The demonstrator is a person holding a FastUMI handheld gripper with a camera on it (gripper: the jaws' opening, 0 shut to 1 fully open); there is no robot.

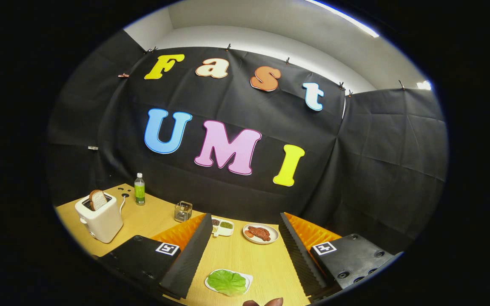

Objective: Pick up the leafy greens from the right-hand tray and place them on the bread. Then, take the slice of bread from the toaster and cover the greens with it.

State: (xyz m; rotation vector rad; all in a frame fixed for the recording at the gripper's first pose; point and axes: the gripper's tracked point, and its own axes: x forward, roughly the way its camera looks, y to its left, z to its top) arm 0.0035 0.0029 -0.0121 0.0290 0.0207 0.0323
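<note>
tongs [245,250] spread wide, gripping nothing. flat green lettuce leaf [227,282] on white tray [247,278] betw. the fingers, long axis across them. brown bread slice [98,199] upright in white toaster [99,221], far left on light wood desk [245,259]. black cloth wall behind.

Claw [243,250] spread wide over the wooden bench [249,259], nothing between the fingers [185,263]. Leafy greens [227,282] lie on bread, lower centre, between the fingers. Beyond them: plate of meat [260,233], small divided tray [223,226]. Lower left: white toaster [99,217] with bread slice [97,199] upright in its slot. Green bottle [139,189] behind it.
</note>
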